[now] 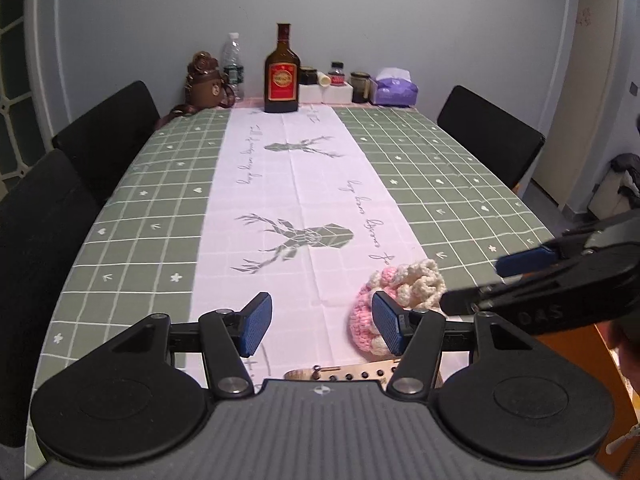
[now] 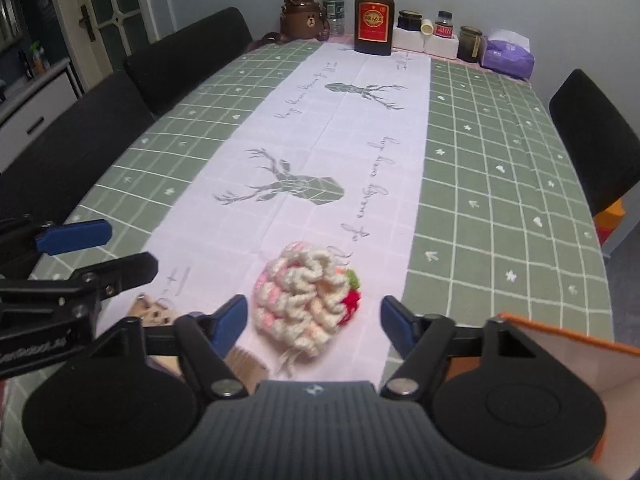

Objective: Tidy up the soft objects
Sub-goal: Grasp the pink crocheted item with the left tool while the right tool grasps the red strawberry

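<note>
A crocheted flower (image 2: 308,296) in cream and pink wool, with a red and green patch, lies on the white runner near the table's front edge. My right gripper (image 2: 314,328) stands open around it, one blue pad on each side and clear of the wool. In the left wrist view the same crocheted flower (image 1: 404,284) sits just behind the right finger of my left gripper (image 1: 322,324), which is open with only tablecloth between its pads. The right gripper's fingers (image 1: 528,260) reach in from the right, over the flower.
A pale wooden piece with holes (image 1: 352,374) lies at the near edge. An orange-rimmed box (image 2: 560,344) stands at the front right. A brown liquor bottle (image 2: 374,12), a bear-shaped flask (image 2: 304,12), jars and a purple tissue pack (image 2: 508,56) line the far end. Black chairs (image 2: 188,56) flank the table.
</note>
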### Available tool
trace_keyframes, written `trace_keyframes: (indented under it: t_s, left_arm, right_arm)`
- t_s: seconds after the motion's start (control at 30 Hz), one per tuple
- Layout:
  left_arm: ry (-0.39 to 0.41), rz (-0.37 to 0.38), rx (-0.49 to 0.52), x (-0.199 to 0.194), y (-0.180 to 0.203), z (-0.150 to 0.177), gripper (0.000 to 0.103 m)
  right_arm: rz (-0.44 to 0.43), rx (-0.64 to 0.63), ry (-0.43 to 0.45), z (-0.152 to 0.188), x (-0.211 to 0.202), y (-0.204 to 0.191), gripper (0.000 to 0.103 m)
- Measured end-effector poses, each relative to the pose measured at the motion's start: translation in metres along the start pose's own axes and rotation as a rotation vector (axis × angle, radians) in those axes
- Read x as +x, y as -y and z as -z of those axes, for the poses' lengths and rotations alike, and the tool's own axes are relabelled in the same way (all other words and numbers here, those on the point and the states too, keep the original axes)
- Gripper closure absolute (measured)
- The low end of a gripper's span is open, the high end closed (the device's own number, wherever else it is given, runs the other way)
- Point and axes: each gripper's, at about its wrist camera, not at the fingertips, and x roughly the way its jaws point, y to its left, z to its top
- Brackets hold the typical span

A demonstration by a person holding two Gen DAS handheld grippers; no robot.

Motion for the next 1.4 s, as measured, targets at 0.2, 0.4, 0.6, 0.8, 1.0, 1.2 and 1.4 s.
trace_keyframes:
  t_s: [0.2, 0.4, 0.6, 0.8, 1.0, 1.2, 1.4]
  left_arm:
    - [-0.026, 0.033, 0.144, 0.022, 0.037, -0.003, 0.032]
    - [-0.078, 0.072, 0.206, 0.052, 0.07, -0.008, 0.021]
    - [-0.16, 0.028, 0.19, 0.088, 0.09, -0.01, 0.02]
    - [-0.221, -0.002, 0.14, 0.108, 0.089, -0.012, 0.024]
    - [-0.208, 0.01, 0.093, 0.103, 0.076, -0.017, 0.063]
    - [-0.165, 0.001, 0.082, 0.093, 0.06, -0.023, 0.08]
    - [-0.116, -0.029, 0.04, 0.076, 0.028, -0.033, 0.08]
  right_arm:
    - [0.005, 0.029, -0.003, -0.012, 0.011, 0.027, 0.06]
    - [-0.016, 0.087, -0.013, -0.013, 0.019, 0.053, 0.067]
    - [-0.038, 0.117, 0.016, -0.014, 0.017, 0.064, 0.066]
    - [-0.064, 0.114, 0.008, -0.013, 0.025, 0.067, 0.066]
    - [-0.082, 0.105, 0.007, -0.012, 0.028, 0.067, 0.063]
    - [-0.095, 0.105, -0.001, -0.014, 0.033, 0.064, 0.063]
    - [-0.098, 0.042, -0.041, -0.015, 0.049, 0.045, 0.063]
